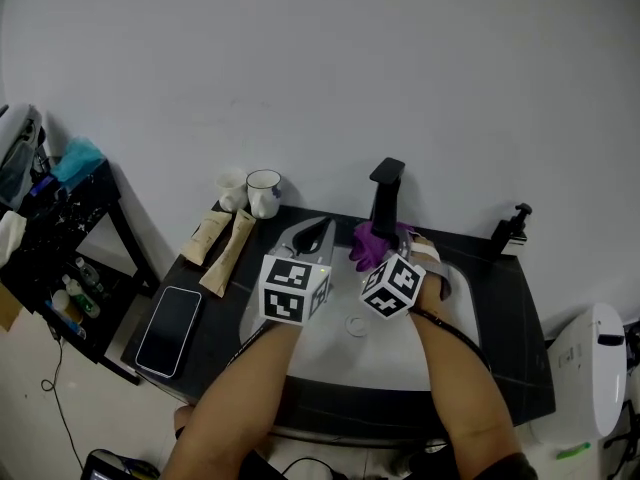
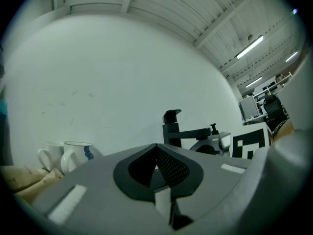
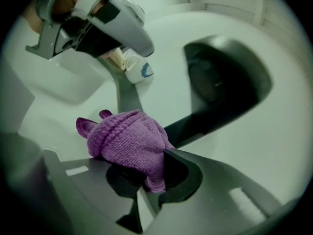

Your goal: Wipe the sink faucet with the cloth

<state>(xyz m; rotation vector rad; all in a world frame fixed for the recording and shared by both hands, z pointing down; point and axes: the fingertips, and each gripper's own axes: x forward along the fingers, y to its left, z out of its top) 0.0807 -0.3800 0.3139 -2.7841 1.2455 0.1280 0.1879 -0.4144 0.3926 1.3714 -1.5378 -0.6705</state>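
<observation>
A black faucet (image 1: 386, 194) stands at the back of the white sink (image 1: 330, 348). My right gripper (image 1: 384, 252) is shut on a purple knitted cloth (image 1: 369, 243), which it holds against the front of the faucet's base. In the right gripper view the bunched cloth (image 3: 128, 142) sits between the jaws of that gripper (image 3: 146, 176), right by the black faucet (image 3: 215, 84). My left gripper (image 1: 317, 236) hovers over the basin's back left with its jaws shut on nothing. In the left gripper view the faucet (image 2: 172, 128) rises beyond that gripper's tips (image 2: 157, 153).
Two mugs (image 1: 262, 192) and two tubes (image 1: 222, 244) lie at the counter's back left, with a phone (image 1: 170, 328) nearer the front. A black rack (image 1: 60, 238) stands further left. A small black fitting (image 1: 510, 229) sits at the back right, and a white appliance (image 1: 590, 368) stands beside the counter.
</observation>
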